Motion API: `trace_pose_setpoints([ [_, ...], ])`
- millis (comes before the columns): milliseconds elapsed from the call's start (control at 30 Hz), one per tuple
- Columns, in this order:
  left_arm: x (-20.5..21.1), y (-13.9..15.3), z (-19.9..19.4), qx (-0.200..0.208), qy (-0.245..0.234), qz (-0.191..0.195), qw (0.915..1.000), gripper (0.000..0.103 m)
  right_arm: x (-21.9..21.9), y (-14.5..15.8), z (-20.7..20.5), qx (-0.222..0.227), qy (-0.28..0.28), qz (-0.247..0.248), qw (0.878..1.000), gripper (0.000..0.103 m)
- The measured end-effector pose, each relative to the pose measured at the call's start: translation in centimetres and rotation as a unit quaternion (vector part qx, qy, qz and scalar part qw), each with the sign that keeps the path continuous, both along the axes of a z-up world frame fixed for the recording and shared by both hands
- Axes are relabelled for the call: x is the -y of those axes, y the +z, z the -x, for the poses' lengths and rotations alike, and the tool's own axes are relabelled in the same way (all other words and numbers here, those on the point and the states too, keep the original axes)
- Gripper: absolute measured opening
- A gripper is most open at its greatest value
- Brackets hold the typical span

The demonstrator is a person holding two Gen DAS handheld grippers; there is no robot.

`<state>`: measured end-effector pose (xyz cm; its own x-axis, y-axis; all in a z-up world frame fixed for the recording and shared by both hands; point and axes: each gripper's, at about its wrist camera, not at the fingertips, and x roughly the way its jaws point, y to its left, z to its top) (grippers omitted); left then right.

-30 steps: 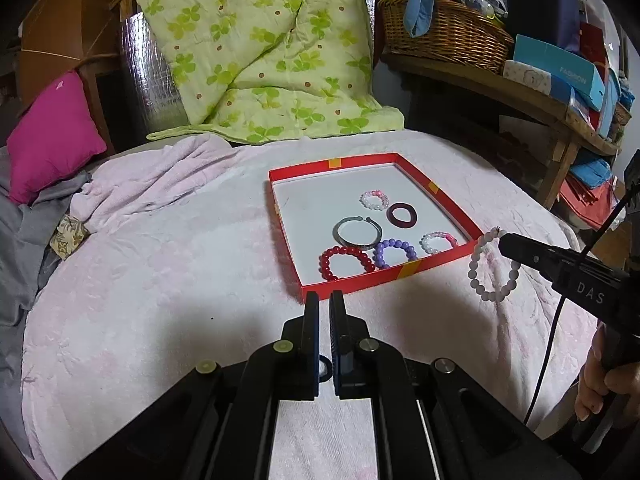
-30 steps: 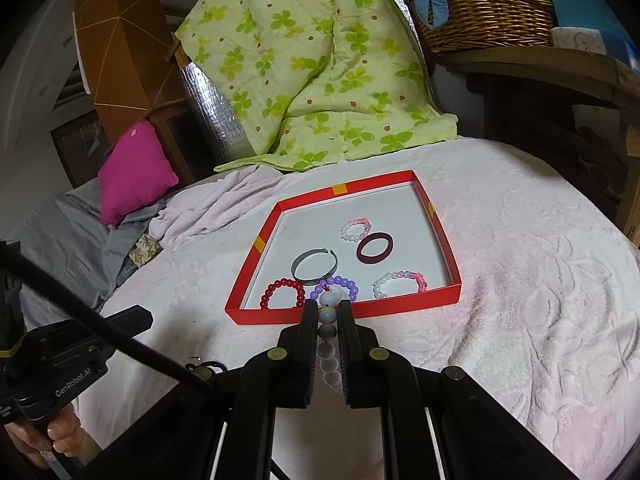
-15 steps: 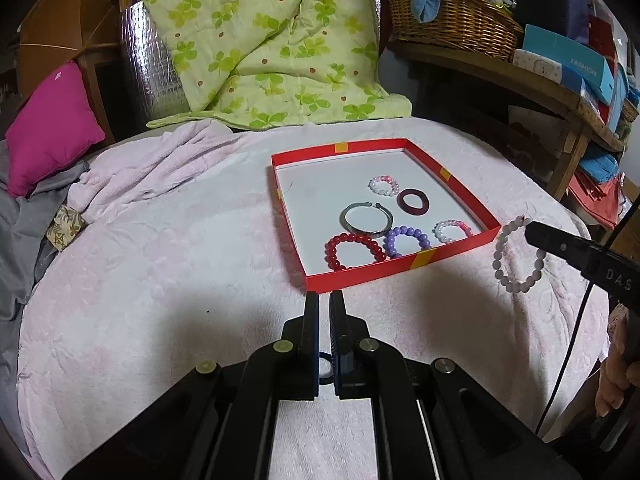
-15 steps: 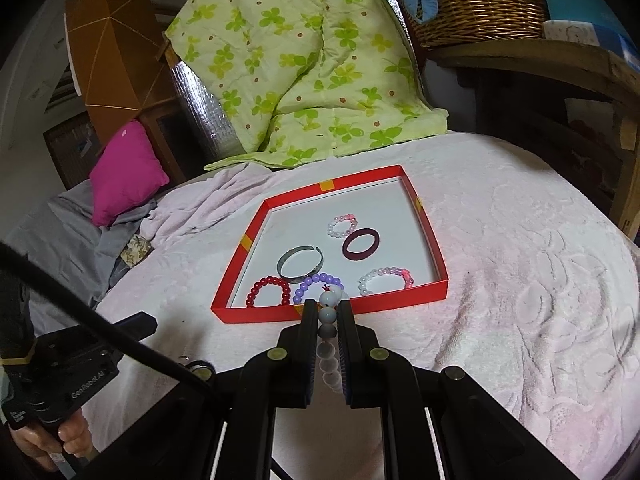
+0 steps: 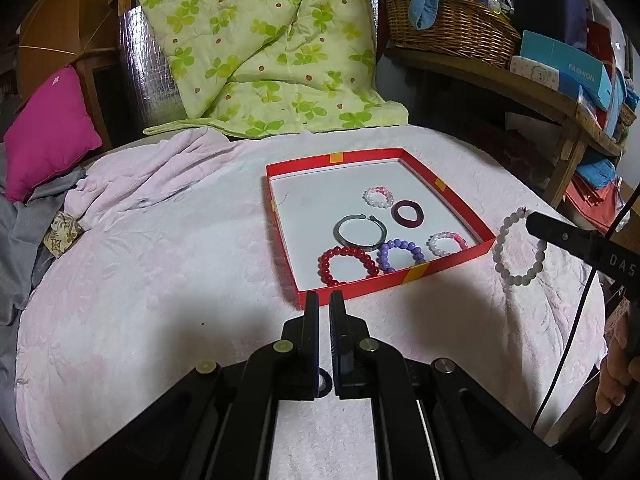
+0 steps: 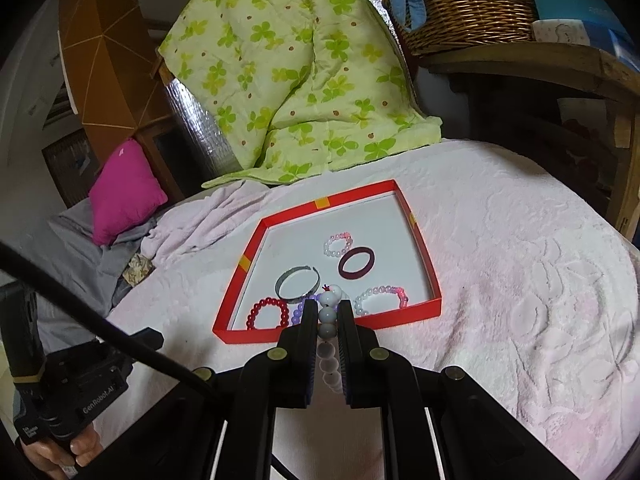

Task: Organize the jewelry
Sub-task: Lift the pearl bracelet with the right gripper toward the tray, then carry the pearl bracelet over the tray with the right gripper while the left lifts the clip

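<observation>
Compared with a second earlier, the red tray (image 5: 460, 205) sat lower and slightly farther right in the left wrist view, and the right gripper (image 5: 529, 219) with its dangling white bead bracelet (image 5: 519, 247) hung a little lower at the right edge. That bracelet was clamped between the right gripper's (image 6: 327, 312) closed jaws, hanging just outside the tray's right front corner, above the pale pink bedspread (image 5: 160, 272). The left gripper (image 5: 324, 300) was pressed together and empty, poised over the bedspread just short of the tray's near wall. Inside the tray lay six pieces: a red bead bracelet (image 5: 347, 265), a purple bead bracelet (image 5: 400, 254), a silver open bangle (image 5: 359, 232), a dark maroon ring-shaped bangle (image 5: 407, 213), and two pink-and-white bead bracelets, one near the back (image 5: 378, 197) and one near the front right (image 5: 447, 243). In the right wrist view the held beads (image 6: 329, 314) and finger tips covered part of the purple bracelet. Around the bed were a green clover-print quilt (image 5: 260, 44), a magenta pillow (image 5: 46, 128), and a wicker basket (image 5: 452, 26) on a wooden shelf (image 5: 520, 92). A hand (image 5: 618, 376) gripped the right tool's handle.
</observation>
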<state>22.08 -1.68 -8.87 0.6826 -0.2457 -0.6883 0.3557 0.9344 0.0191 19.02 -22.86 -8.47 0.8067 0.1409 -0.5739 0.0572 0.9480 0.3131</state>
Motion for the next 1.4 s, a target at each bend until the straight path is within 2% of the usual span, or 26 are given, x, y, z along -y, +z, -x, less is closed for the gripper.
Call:
trace_pose_setpoints([
  [633, 0.4, 0.2, -0.3, 0.002, 0.000, 0.003, 1.0000, 0.005, 1.0, 0.3, -0.9, 0.007, -0.017, -0.007, 1.000, 0.011],
  [1167, 1.3, 0.2, -0.6, 0.003, -0.006, 0.003, 1.0000, 0.005, 2.8, -0.1, -5.1, 0.005, -0.037, -0.052, 0.998, 0.011],
  [1400, 0.8, 0.8, -1.0, 0.015, -0.004, 0.018, 0.9997, 0.005, 2.4, -0.6, -6.9, 0.000, -0.038, -0.062, 0.997, 0.011],
])
